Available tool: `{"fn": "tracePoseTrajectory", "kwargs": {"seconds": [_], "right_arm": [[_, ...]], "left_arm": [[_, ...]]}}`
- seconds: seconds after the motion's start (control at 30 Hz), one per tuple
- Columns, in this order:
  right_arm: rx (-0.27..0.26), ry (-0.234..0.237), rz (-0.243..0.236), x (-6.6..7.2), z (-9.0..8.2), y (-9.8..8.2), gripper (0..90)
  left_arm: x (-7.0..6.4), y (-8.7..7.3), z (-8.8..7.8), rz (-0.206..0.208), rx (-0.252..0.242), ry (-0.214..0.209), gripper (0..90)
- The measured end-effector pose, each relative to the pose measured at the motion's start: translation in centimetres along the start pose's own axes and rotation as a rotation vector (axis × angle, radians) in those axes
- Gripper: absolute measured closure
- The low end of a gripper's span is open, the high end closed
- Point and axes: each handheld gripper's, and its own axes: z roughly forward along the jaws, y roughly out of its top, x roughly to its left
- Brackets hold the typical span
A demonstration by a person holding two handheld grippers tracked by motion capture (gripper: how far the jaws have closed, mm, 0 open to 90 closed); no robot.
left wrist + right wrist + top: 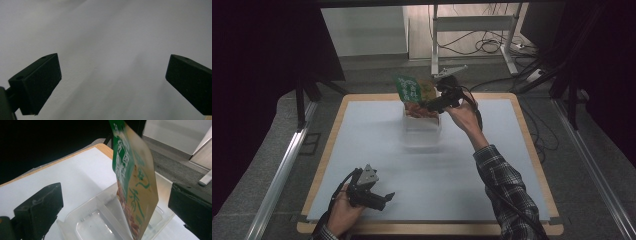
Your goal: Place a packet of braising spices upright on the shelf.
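A green and tan snack bag [411,91] stands upright in the far compartment of a clear plastic container [422,132] at the far middle of the white table [362,150]. My right gripper [431,106] is beside the bag, open. In the right gripper view the bag [132,177] rises between the wide-apart jaws of the right gripper [116,207] without touching either, and the container [92,225] shows a divider wall. My left gripper [387,199] rests near the table's front left, open. The left gripper [112,82] has only bare white surface between its fingers.
The table has a wooden rim [532,150]. Metal rails [282,170] run along the floor on both sides. Behind the table stand a metal frame [472,25] and loose cables [484,46]. Dark curtains hang left and right.
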Motion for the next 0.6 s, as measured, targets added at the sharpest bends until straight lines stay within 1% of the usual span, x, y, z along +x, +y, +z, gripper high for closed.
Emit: {"fn": "tracePoseTrajectory", "kwargs": {"seconds": [0.23, 0.33, 0.43, 0.6], "right_arm": [[-0.007, -0.017, -0.007, 0.0, -0.6, -0.9, 0.0], [-0.010, -0.020, -0.001, 0.0, -1.0, -1.2, 0.0], [-0.016, -0.010, 0.006, -0.1, -1.4, -1.6, 0.0], [-0.021, -0.020, 0.007, -0.2, -2.3, -2.3, 0.0]], "left_arm": [[0.0, 0.0, 0.0, -0.002, 0.000, -0.006, 0.2], [0.0, 0.0, 0.0, -0.002, 0.001, -0.008, 0.2], [0.0, 0.0, 0.0, -0.001, 0.001, -0.009, 0.2], [0.0, 0.0, 0.0, -0.001, 0.002, -0.008, 0.2]]}}
